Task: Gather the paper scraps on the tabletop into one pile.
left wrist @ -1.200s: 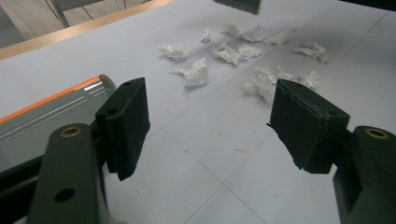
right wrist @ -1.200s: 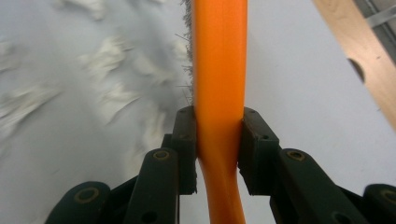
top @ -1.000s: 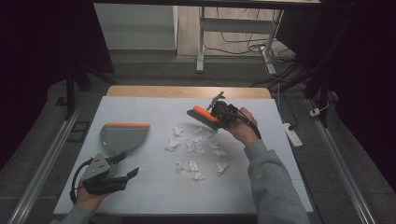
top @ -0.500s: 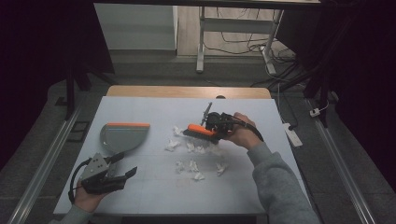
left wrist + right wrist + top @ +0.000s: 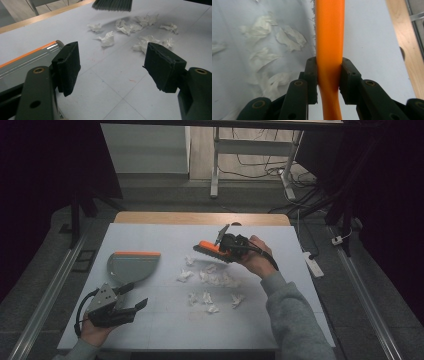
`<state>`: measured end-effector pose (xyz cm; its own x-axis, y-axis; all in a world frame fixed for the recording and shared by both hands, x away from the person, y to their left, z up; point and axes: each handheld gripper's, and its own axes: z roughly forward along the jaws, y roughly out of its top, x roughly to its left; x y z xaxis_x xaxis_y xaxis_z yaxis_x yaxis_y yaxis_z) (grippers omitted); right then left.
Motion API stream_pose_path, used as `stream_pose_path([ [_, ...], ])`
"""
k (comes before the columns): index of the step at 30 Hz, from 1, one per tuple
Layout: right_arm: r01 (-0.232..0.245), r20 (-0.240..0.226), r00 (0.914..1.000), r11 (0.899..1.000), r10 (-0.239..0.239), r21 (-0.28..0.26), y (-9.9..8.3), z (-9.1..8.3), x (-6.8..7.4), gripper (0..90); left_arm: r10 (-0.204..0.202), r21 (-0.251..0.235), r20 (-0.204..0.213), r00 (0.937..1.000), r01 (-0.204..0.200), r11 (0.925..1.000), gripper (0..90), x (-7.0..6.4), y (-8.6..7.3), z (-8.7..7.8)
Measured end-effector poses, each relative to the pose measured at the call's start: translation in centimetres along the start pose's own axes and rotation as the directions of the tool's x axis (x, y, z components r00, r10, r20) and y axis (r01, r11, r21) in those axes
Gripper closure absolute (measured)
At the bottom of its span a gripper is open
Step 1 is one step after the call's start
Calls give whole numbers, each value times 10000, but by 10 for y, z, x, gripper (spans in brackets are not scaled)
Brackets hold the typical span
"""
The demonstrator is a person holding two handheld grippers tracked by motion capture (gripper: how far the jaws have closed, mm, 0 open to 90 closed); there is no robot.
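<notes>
Right gripper (image 5: pixel 329 77): pinching the orange handle of the brush (image 5: pixel 212 251), at the far middle of the surface (image 5: pixel 165 235).
Brush: its dark bristles are just above the far edge of the paper scraps (image 5: pixel 212 279).
Left gripper (image 5: pixel 131 304): spread, holding nothing, at the near left.
Dustpan (image 5: pixel 131 266): grey with orange edge, flat on the surface, just beyond the left gripper.

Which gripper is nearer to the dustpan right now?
Left. The left gripper sits open just in front of the dustpan; the right gripper holds the brush beyond the paper scraps.
</notes>
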<state>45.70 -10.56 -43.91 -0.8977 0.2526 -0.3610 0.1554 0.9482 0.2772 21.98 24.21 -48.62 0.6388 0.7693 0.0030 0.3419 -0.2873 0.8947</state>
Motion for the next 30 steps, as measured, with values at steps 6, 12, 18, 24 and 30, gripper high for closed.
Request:
stream_pose_path([
  [6, 671, 123, 9976, 9966, -678, 477, 5, 15, 5, 699, -82, 13, 36, 10000, 82, 10000, 298, 2, -1, 1],
  [12, 1237, -530, 9914, 9885, -1194, 869, 3, 8, 17, 700, -29, -25, 1, 10000, 29, 10000, 300, 0, 0, -1],
  [18, 1691, -1037, 9813, 9838, -1624, 593, -1, -12, 35, 700, -49, -17, 5, 10000, 49, 10000, 301, 1, 0, 0],
  [24, 1148, -104, 9933, 9931, -1151, -232, 12, -16, 22, 699, -42, -50, 29, 10000, 42, 10000, 303, 0, 1, 0],
  [30, 1018, 76, 9948, 9940, -1016, -390, 37, 10, 6, 699, -108, -60, 19, 9999, 108, 9999, 305, 2, -1, 0],
])
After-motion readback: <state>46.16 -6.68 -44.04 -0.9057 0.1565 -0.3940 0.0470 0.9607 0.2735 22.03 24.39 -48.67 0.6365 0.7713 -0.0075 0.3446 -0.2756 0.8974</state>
